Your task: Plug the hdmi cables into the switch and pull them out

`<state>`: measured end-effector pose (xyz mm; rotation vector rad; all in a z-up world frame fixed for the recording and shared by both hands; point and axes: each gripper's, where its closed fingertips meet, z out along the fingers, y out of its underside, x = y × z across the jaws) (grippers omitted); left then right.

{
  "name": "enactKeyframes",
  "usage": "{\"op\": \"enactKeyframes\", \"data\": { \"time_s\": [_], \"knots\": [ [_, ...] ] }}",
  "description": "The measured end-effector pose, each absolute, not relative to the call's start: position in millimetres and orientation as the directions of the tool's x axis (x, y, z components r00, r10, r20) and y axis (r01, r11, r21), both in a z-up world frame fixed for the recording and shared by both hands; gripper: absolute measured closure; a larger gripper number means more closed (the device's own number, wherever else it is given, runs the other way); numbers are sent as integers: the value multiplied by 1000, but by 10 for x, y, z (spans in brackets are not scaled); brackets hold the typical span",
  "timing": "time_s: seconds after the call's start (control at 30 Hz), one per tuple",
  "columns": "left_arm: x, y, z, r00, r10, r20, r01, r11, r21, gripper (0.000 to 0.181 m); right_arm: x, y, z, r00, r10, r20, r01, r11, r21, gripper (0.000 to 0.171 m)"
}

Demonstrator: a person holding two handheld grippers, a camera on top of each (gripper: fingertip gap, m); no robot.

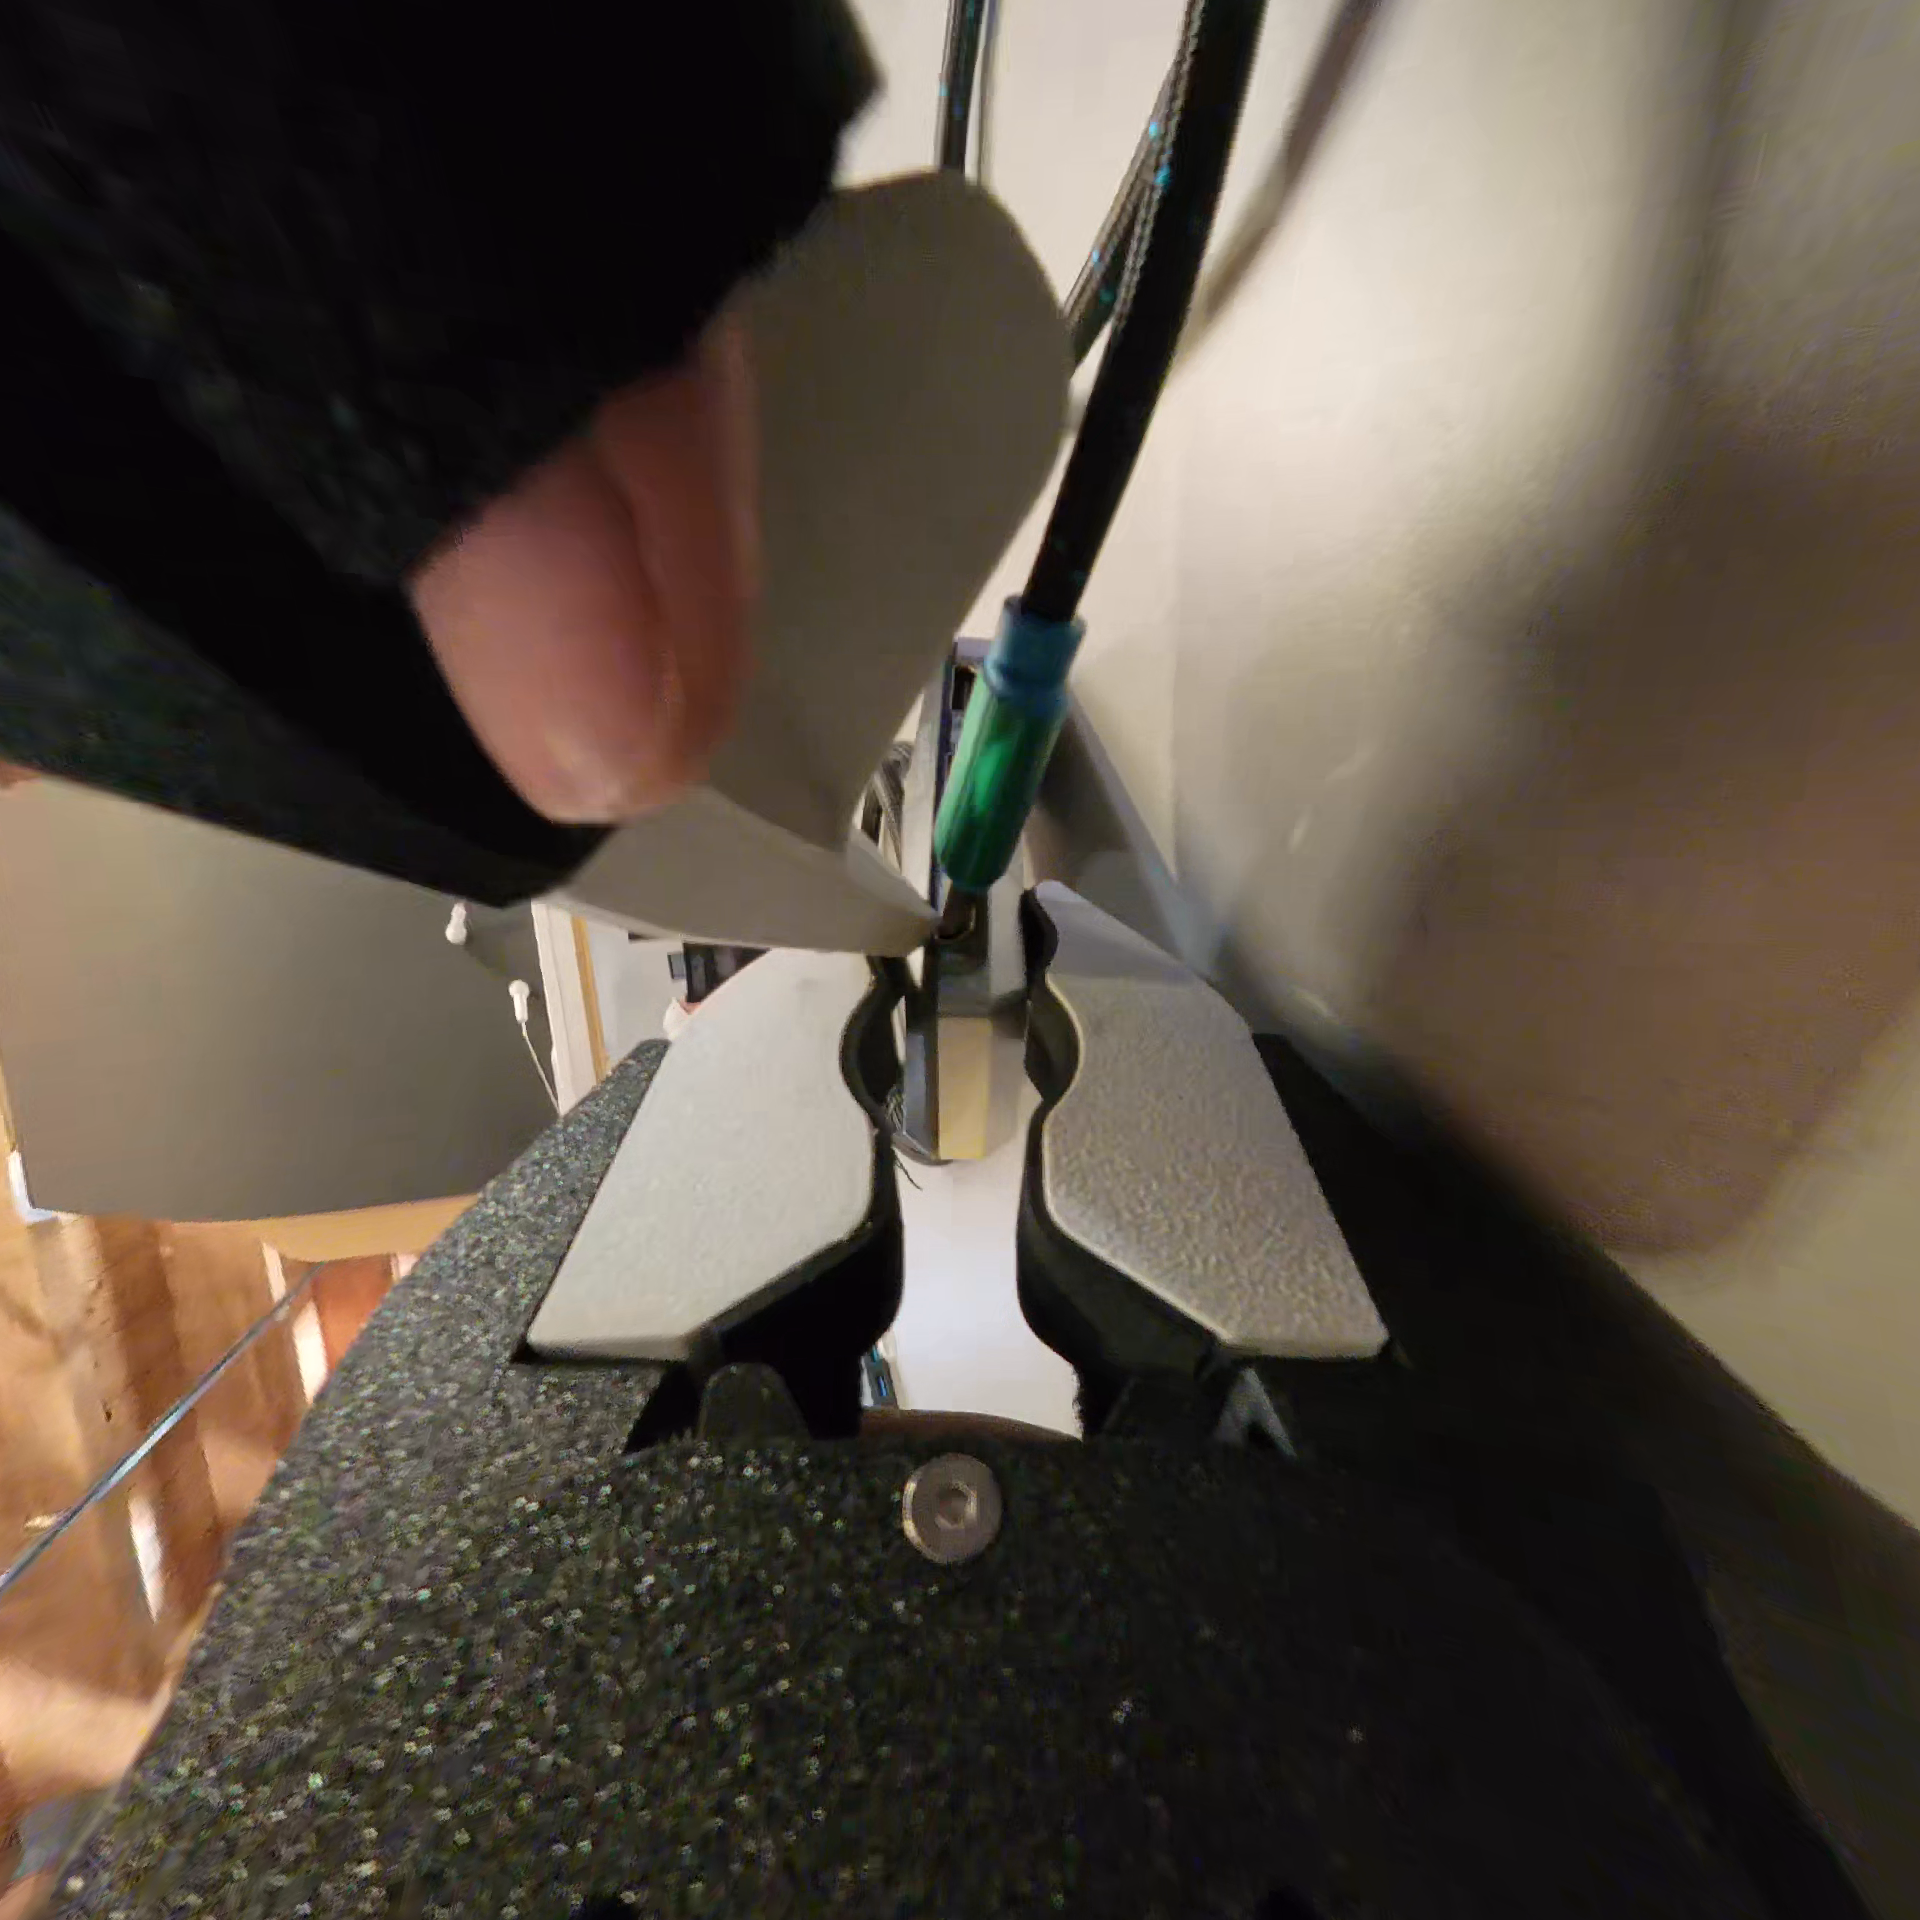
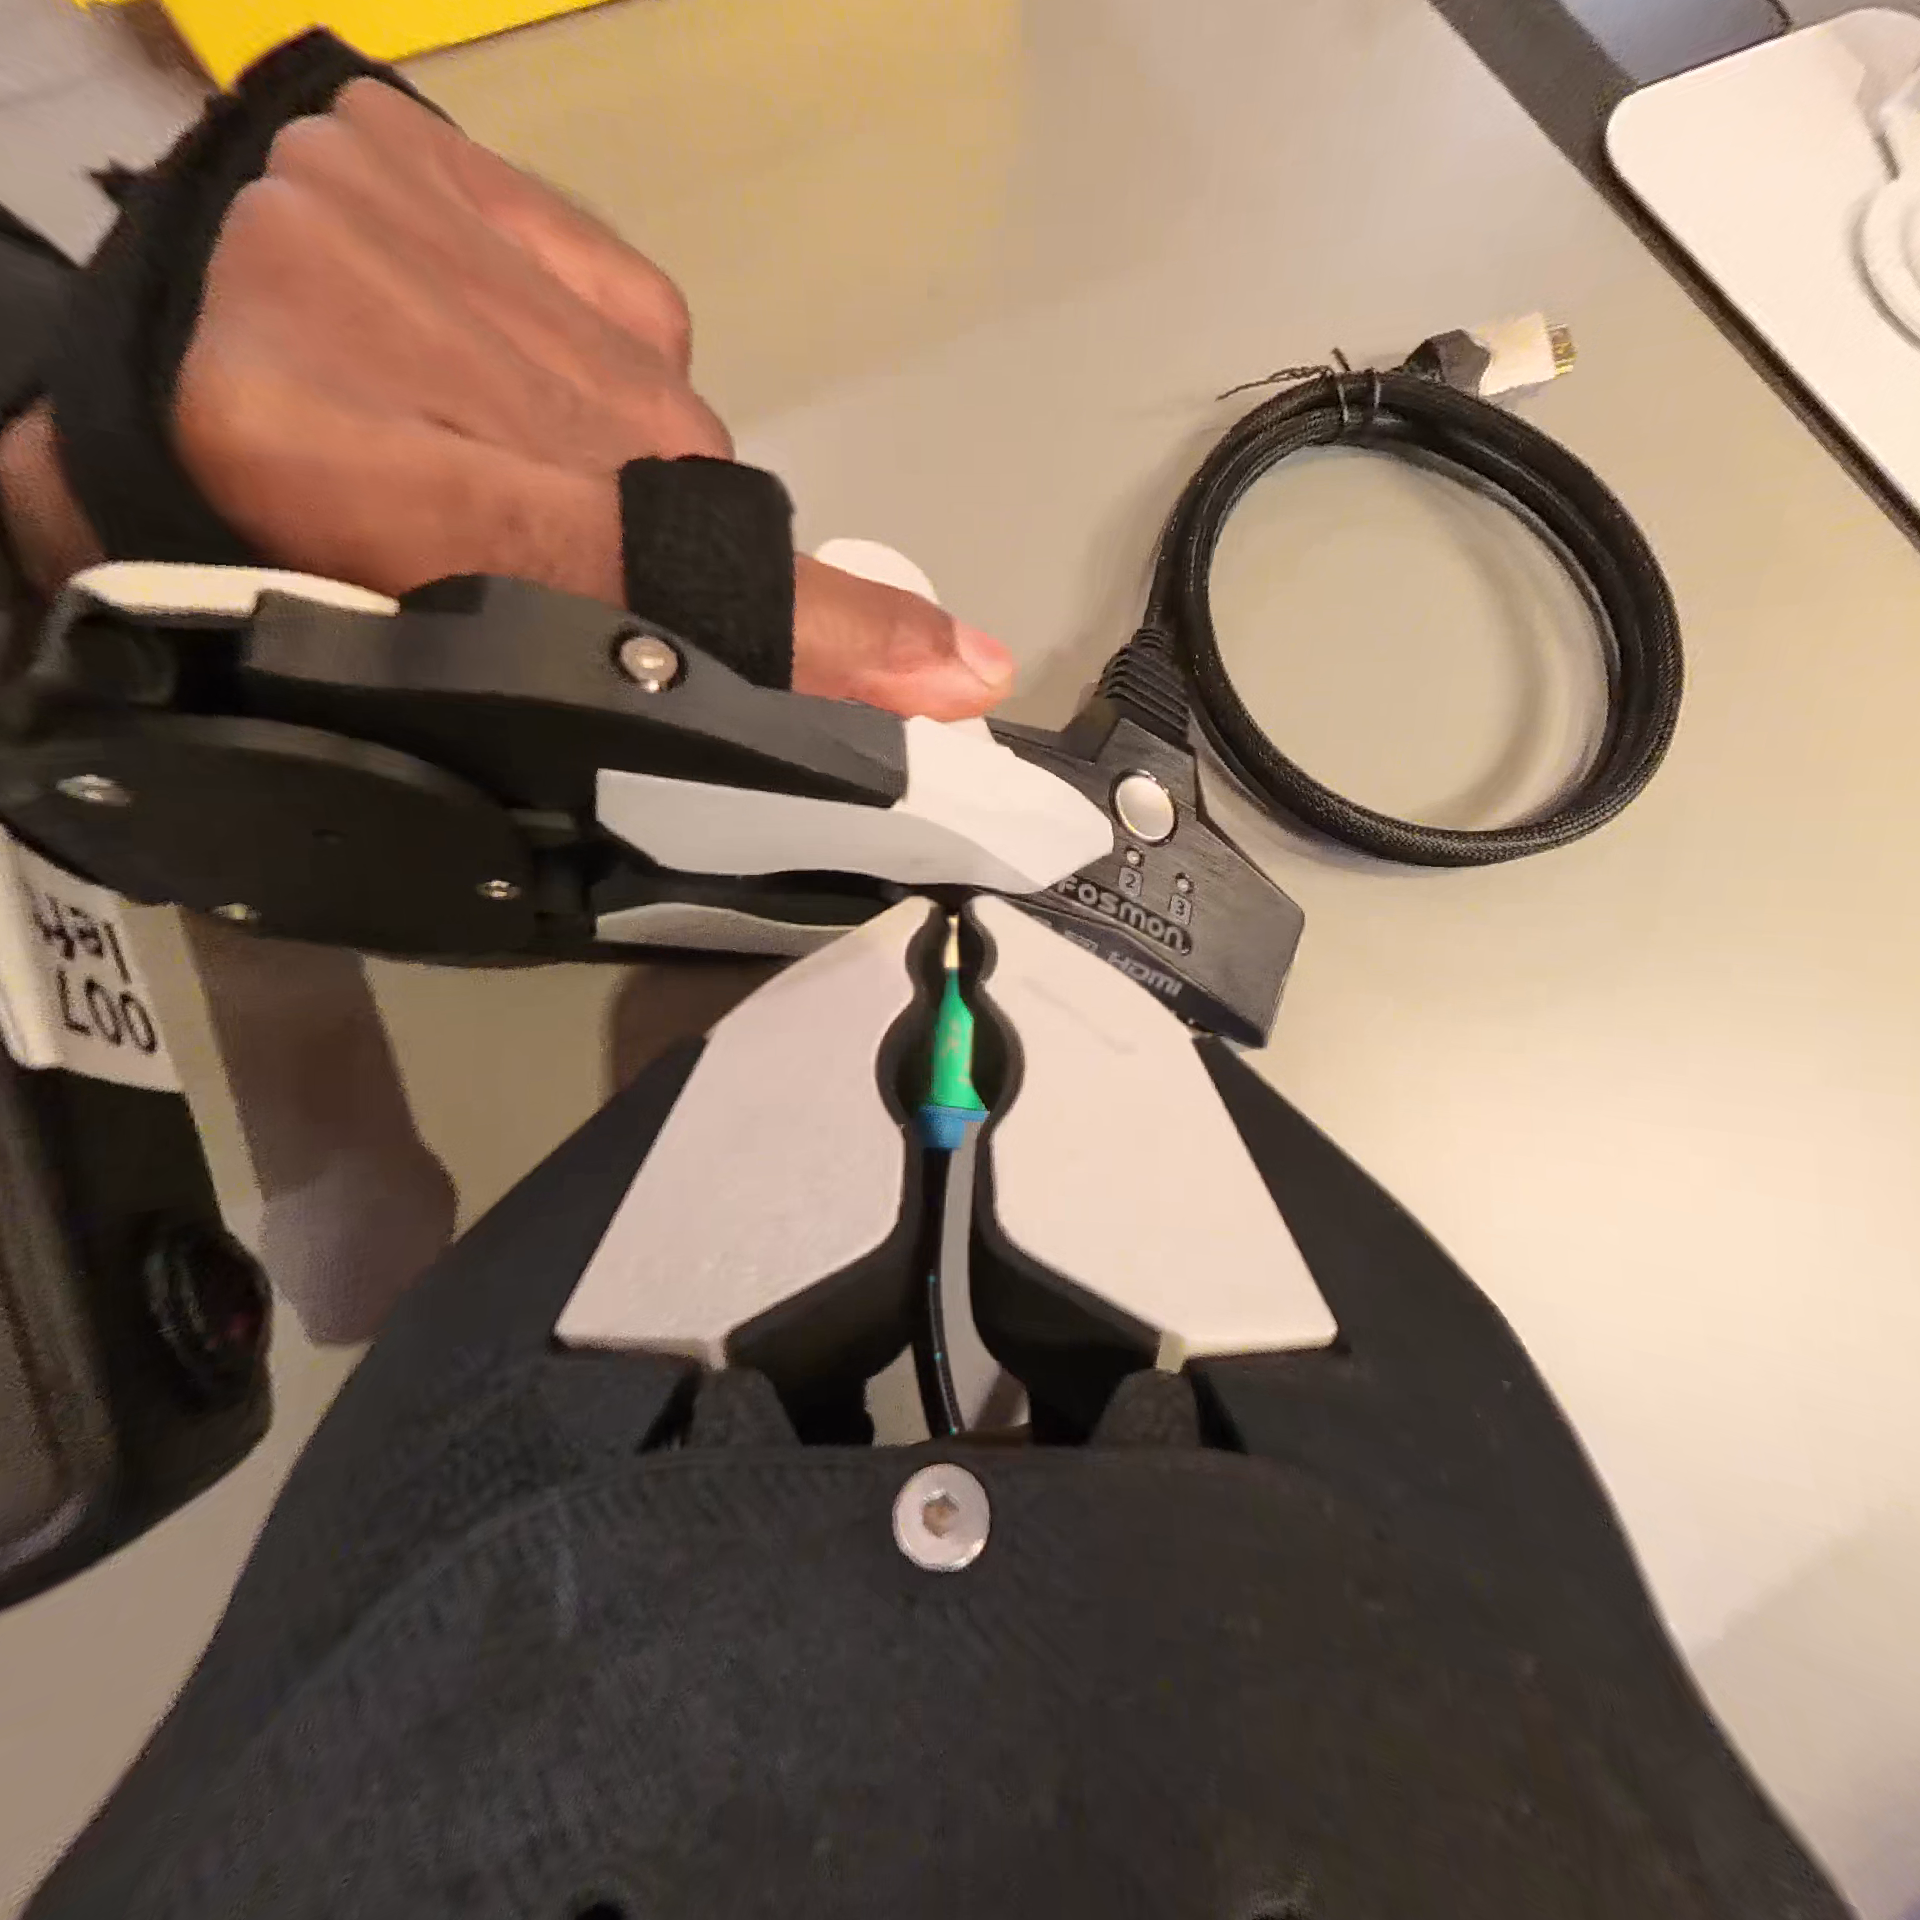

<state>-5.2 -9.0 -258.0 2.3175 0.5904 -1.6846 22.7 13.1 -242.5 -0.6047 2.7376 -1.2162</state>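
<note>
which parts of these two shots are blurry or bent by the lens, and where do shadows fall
Left wrist view: the thumb and pale surface on the right are soft and smeared, while the green plug is fairly sharp; wide-angle bending curves the edges. Right wrist view: the hand is slightly motion-blurred, the switch and coiled cable crisp; soft shadows lie on the table under the left gripper.

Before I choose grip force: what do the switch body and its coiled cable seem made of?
Switch body: probably brushed black metal, going by fine streaks and a dull sheen, though plastic is possible. Coiled cable: black braided sleeve, with a visible woven texture and frayed strands near its tie.
</note>
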Motion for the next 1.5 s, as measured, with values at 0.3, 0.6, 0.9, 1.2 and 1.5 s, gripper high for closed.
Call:
{"op": "enactKeyframes", "data": {
  "time_s": [0.3,0.6,0.9,1.2,1.5],
  "knots": [
    [-28,-181,-2578,253,253,-934,442,-889,-121,160,77,266,-2355,-912,-409,28,-302,624,-721,145],
    [-27,-186,-2552,234,294,-927,440,-882,-168,160,173,420,-2643,-886,-454,-89,-311,727,-612,140],
    [-36,-163,-2534,228,291,-929,426,-888,-173,160,78,236,-2505,-891,-446,81,-375,623,-687,143],
    [-24,-151,-2449,197,285,-938,398,-898,-189,160,59,13,-2353,-654,-448,610,-751,283,-597,125],
    [2,58,-2397,201,266,-943,267,-941,-208,160,-108,-95,-2557,-500,-395,771,-866,257,-430,145]
  ]
}}
